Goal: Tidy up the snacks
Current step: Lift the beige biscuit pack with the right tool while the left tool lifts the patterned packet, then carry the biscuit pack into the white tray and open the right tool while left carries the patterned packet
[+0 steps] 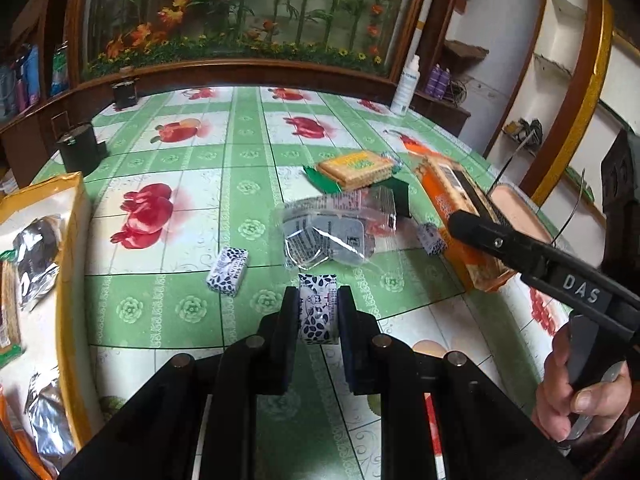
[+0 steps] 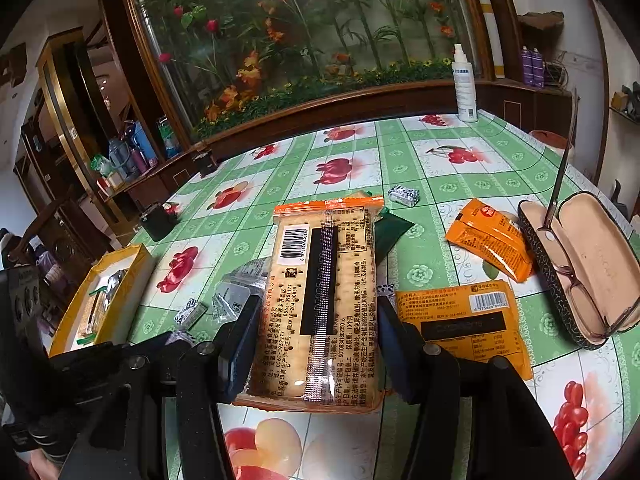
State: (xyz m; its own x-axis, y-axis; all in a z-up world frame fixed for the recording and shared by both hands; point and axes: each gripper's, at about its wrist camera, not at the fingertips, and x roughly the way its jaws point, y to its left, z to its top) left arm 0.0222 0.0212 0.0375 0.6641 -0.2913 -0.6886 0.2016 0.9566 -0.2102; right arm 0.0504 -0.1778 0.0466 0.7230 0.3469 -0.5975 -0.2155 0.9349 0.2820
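Observation:
My left gripper point(image 1: 319, 295) is shut on a small blue-and-white wrapped candy point(image 1: 318, 314), held just above the tablecloth. In the right wrist view my right gripper point(image 2: 318, 316) is shut on a long orange pack of crackers point(image 2: 320, 280), barcode side up. The left wrist view shows that pack point(image 1: 448, 204) tilted off the table at the right, with one black finger point(image 1: 476, 226) across it. A yellow-rimmed box point(image 1: 70, 240) holding foil and cracker packs stands at the left edge; it is also the box point(image 2: 134, 264) left of the right gripper.
Loose snacks on the green fruit-print cloth: another candy point(image 1: 227, 271), a clear packet point(image 1: 332, 228), a green cracker pack point(image 1: 356, 168), two orange packs point(image 2: 490, 240) point(image 2: 468, 320). An open glasses case point(image 2: 588, 264) lies right. A spray bottle point(image 2: 466, 84) and black cups point(image 1: 80, 148) stand farther back.

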